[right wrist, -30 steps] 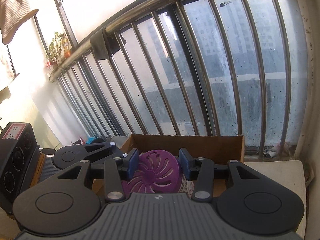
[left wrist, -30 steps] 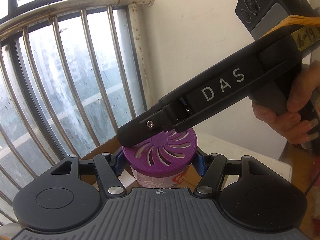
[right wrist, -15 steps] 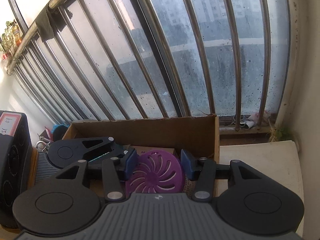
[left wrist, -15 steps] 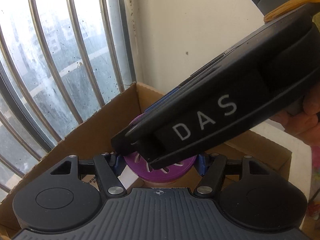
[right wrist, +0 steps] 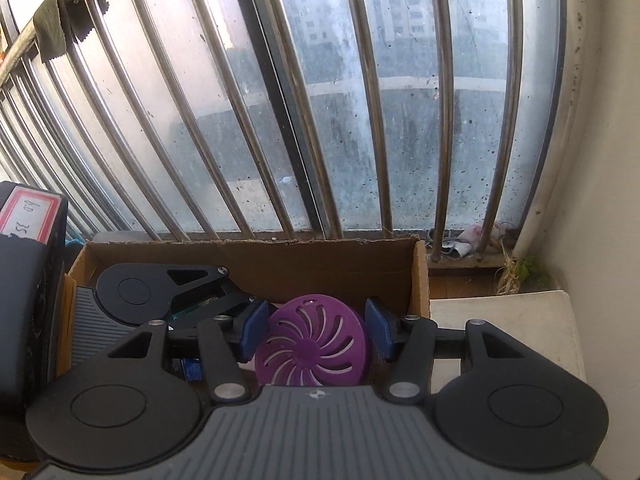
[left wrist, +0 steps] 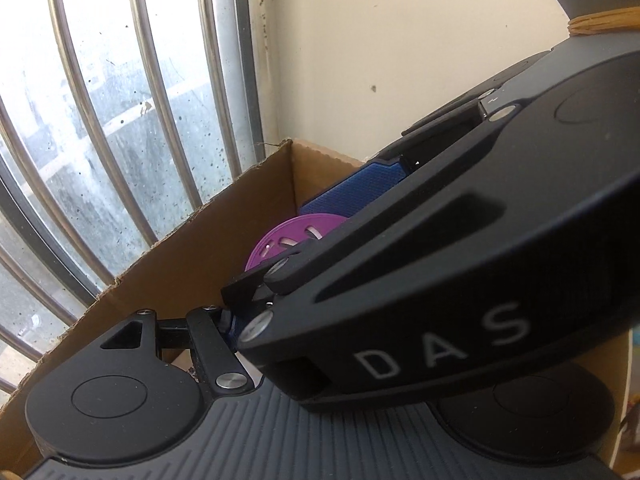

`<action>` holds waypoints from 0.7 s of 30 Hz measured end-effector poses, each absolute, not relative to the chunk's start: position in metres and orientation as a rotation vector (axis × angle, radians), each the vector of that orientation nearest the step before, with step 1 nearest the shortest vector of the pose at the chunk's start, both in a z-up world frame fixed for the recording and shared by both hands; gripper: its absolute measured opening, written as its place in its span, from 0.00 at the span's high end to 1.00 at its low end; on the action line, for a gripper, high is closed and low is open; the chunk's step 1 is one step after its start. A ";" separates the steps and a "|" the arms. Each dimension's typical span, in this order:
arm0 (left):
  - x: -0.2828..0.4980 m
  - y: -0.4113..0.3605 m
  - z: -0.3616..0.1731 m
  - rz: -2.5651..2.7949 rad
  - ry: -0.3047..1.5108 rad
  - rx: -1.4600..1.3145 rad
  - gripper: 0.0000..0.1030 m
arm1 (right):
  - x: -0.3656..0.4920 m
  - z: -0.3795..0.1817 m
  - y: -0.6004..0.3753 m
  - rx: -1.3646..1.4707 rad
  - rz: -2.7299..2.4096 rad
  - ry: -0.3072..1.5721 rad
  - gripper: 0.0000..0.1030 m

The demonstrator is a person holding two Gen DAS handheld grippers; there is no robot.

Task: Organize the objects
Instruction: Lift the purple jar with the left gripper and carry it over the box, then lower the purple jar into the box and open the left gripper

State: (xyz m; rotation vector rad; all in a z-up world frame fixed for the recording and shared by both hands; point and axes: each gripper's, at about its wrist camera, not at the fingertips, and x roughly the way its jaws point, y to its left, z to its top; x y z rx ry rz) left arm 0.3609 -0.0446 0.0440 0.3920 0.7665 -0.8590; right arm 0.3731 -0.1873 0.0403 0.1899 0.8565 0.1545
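The right tool [right wrist: 312, 330] sits low inside the cardboard box [right wrist: 420, 280], its blue pads spreading apart with the purple vented-lid container [right wrist: 314, 348] between them; gaps show on both sides, so the grip looks released. The left tool [right wrist: 168, 292] reaches in from about nine o'clock of the container, but the right tool's body hides its tips and I cannot tell whether it clamps anything. The container appears delivered into the box near its three-o'clock wall. What remains, seemingly, is withdrawing both tools and fetching further items.
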 end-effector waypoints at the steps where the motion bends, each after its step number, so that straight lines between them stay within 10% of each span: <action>1: 0.360 -0.042 0.044 -0.837 0.760 0.382 0.37 | 0.371 0.041 -0.190 0.220 0.169 0.847 0.35; 6: 0.355 -0.041 0.045 -0.841 0.747 0.369 0.37 | 0.361 0.049 -0.196 0.251 0.157 0.815 0.25; 21: 0.342 -0.039 0.020 -0.833 0.712 0.326 0.34 | 0.350 0.052 -0.190 0.083 0.137 0.802 0.50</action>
